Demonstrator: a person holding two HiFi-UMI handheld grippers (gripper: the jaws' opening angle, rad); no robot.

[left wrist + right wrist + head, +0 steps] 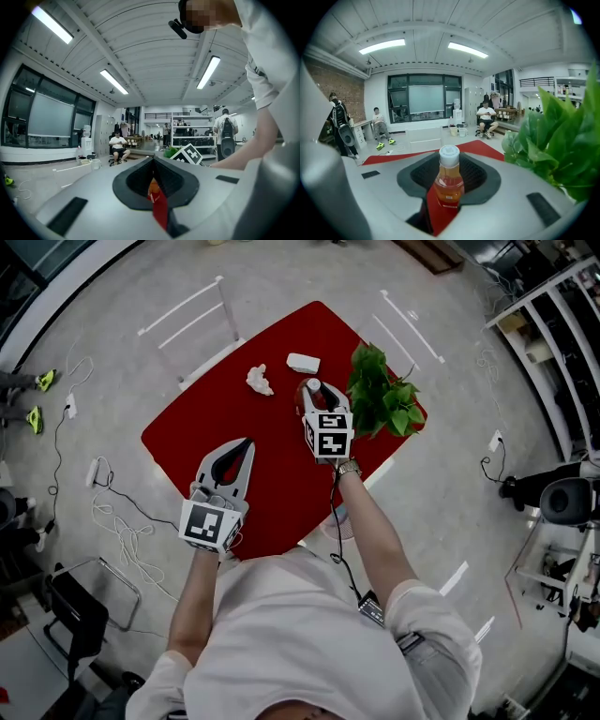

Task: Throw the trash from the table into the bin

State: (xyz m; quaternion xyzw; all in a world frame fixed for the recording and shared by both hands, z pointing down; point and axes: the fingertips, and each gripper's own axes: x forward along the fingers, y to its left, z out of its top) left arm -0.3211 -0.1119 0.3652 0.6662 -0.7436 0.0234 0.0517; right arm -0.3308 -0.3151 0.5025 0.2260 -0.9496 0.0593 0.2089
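Orange bottle [449,180] within right claw [313,390] (overhead: cap only).

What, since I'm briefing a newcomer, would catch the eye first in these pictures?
The bright red rounded table fills the middle of the head view, with a leafy green plant at its right edge. Beside the plant, a small bottle of orange drink with a white cap stands between the jaws of the right gripper.
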